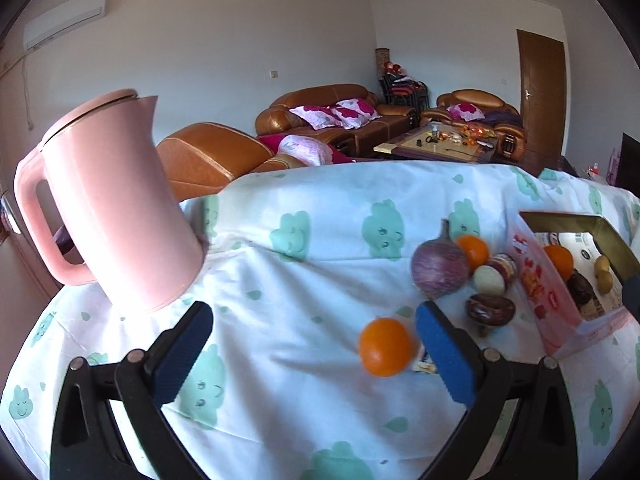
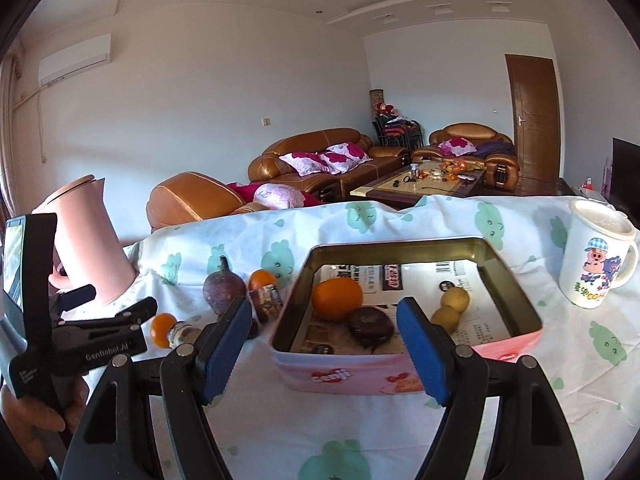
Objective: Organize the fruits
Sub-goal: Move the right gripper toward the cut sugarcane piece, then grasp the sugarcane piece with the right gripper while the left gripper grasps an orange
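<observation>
The left gripper [image 1: 314,344] stood with its blue-padded fingers [image 1: 182,354] wide apart and nothing between them, low in the left wrist view. Just inside its right finger lay a loose round orange [image 1: 385,347] on the white tablecloth with green cloud faces [image 1: 280,360]. Beyond it, right of centre, sat a cluster: a purple-skinned round fruit with a stem [image 1: 439,266], another orange [image 1: 473,251], a pale round fruit [image 1: 489,280] and a dark brown glossy fruit [image 1: 490,309]. A pink plastic kettle [image 1: 108,208] stood at the left.

The right gripper [image 2: 324,350] also stood wide open, holding nothing, its fingers [image 2: 424,354] hanging in front of the near wall of a pink rectangular tin box [image 2: 344,376] at the centre of the right wrist view. Inside the tin lay one orange fruit [image 2: 337,299], a dark round fruit [image 2: 370,326] and two small yellowish round fruits [image 2: 450,310], on printed paper. A white cartoon mug with a lid [image 2: 596,258] stood at the right edge, apart from the tin.
</observation>
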The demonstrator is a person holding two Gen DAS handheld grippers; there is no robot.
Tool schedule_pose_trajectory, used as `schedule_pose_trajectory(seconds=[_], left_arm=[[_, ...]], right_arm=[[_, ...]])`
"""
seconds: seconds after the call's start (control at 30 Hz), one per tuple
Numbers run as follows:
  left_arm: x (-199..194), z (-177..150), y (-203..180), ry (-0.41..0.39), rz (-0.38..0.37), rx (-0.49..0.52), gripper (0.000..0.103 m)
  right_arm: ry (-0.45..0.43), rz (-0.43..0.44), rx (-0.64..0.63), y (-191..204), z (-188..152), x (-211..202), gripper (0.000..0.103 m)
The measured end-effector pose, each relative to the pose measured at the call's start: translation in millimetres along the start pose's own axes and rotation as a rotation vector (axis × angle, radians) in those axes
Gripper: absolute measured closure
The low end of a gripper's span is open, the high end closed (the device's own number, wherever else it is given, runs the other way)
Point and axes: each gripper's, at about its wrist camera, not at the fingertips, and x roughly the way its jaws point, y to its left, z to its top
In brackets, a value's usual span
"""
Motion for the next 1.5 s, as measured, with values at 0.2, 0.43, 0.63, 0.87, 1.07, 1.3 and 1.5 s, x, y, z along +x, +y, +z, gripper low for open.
schedule_pose_trajectory(seconds=[0.2, 0.43, 0.63, 0.87, 1.07, 1.3, 1.5], left_arm=[[13, 5, 52, 0.039, 0.088, -0.105, 0.000], [16, 6, 66, 0.056, 0.104, -0.127, 0.000], [16, 7, 66, 0.068, 0.096, -0.121, 0.000], [16, 8, 65, 0.066, 0.087, -0.124, 0.000], [15, 7, 69, 0.074, 0.080, -0.141, 0.000], [16, 5, 61, 0.082, 0.063, -0.129, 0.000], [20, 3, 58, 0.093, 0.057, -0.120, 0.000]], right_arm=[[0.084, 0.096, -0.048, 38, -4, 19, 0.042], [0.270, 0.246, -0.019, 80, -14, 62, 0.054], [0.377, 0.252, 0.002, 106, -20, 98, 0.054], [0.397, 0.259, 0.020, 116, -17, 116, 0.055], [0.452, 0.316, 0.114, 93, -23, 117, 0.064], [0.446, 0.245, 0.064, 99, -21, 119, 0.064], [0.440, 0.196, 0.005, 112, -17, 125, 0.067]])
